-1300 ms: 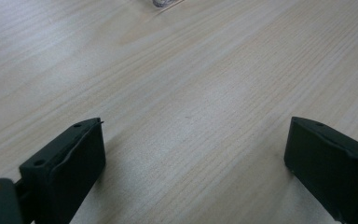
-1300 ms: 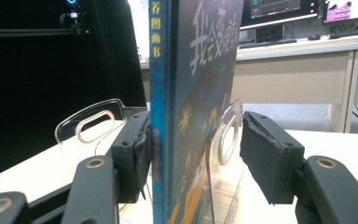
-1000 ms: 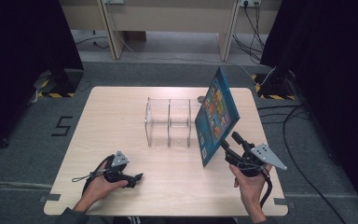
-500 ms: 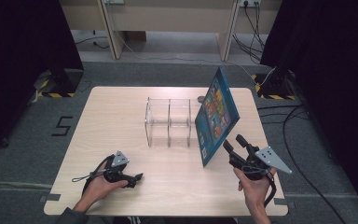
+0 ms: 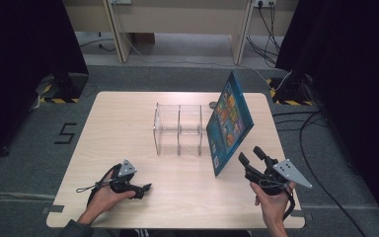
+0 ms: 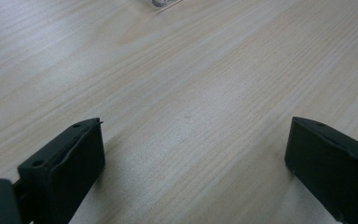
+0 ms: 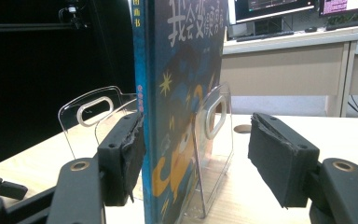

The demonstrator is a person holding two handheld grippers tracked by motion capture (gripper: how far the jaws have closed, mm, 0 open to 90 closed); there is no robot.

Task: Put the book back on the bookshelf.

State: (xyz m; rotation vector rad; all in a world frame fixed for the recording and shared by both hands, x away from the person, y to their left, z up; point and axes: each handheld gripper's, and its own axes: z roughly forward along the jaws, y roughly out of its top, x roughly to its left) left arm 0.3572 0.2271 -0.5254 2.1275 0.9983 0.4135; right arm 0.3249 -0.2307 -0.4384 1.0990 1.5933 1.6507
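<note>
Since the earlier frames the right gripper (image 5: 250,157) has drawn back a little from the book (image 5: 229,121), toward the person, and its jaws have just been opening. In the right gripper view the left pad sits just beside the book's spine, maybe touching it, but the other pad stands well apart from the cover, so the book is not pinched any more. The book leans tilted against the right end of the clear plastic rack (image 5: 178,129) on the table (image 5: 123,128); I cannot tell if it is inside a slot. The placing seems almost done; I think only the withdrawal is left, perhaps a small straightening. The left gripper (image 5: 143,187) rests on the table, jaws spread, holding nothing.
</note>
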